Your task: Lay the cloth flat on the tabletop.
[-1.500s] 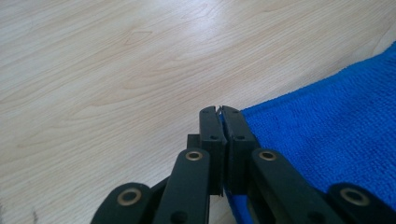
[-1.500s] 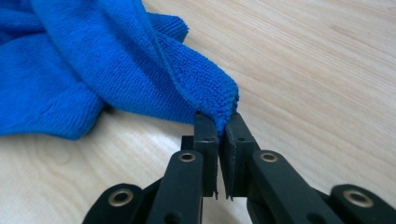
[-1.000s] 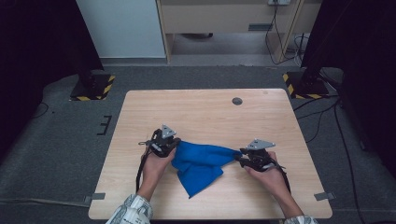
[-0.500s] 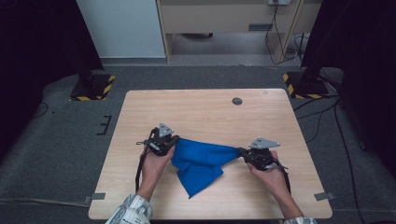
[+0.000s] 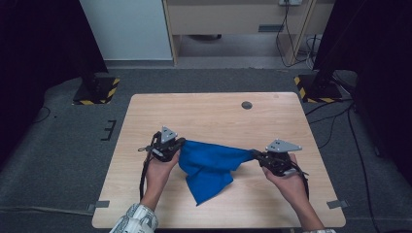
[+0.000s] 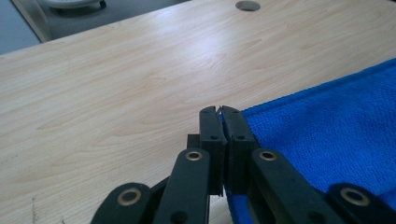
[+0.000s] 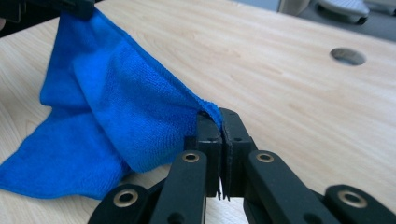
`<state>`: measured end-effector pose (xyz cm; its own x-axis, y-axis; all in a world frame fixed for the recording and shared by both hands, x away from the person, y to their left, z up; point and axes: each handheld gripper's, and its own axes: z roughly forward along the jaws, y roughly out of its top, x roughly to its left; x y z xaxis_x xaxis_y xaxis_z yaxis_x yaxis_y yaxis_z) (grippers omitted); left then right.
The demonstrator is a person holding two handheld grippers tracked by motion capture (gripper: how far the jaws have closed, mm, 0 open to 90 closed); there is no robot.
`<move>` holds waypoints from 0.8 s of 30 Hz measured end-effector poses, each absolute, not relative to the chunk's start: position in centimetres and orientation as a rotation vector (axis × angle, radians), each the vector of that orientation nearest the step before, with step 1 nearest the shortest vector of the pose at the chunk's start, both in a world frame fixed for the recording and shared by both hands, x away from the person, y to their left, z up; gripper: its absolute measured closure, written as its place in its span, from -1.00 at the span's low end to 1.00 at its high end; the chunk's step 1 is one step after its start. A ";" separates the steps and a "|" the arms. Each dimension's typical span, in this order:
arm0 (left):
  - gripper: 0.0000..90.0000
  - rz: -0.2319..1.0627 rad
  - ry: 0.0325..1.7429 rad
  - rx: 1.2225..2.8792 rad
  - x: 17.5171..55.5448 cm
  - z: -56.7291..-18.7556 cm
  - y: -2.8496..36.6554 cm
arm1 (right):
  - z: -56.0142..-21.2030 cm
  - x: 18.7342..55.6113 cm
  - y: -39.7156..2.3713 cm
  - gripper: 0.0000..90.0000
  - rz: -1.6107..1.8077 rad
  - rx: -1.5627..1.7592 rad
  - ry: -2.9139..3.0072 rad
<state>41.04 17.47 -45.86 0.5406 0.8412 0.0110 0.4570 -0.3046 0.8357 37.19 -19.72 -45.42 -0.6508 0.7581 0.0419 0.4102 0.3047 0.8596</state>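
High view: overhead, looking forward-down at table [image 5: 214, 111]. Claw views: close, low along tabletop. Shared: blue cloth [image 5: 209, 165].

No words, labels, brand names or numbers can be read anywhere. The one sign-like marking is yellow-and-black hazard striping on two dark stand bases on the floor, one [image 5: 97, 93] beyond the far left corner of the wooden surface [image 5: 214, 114], the other [image 5: 315, 90] beyond its far right corner

Grey carpet floor [image 5: 58, 145], pale wooden table [image 5: 214, 111], white panel [image 5: 126, 29], dark curtains [image 5: 39, 43] at both sides.
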 end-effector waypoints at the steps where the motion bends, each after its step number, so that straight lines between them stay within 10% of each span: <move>1: 0.95 0.583 1.049 1.939 41.0 -45.6 17.4 | -45.1 37.1 -19.8 0.96 1.288 1.044 2.199; 24: 0.95 0.621 0.965 1.915 40.0 -41.6 16.6 | -37.8 35.0 -19.5 0.96 1.246 0.966 2.150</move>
<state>39.96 16.56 -41.64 0.5735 0.8180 0.0440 0.3795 -0.3129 0.8707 35.04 -19.55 -37.84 -0.6412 0.7658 -0.0494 0.3382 0.3397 0.8776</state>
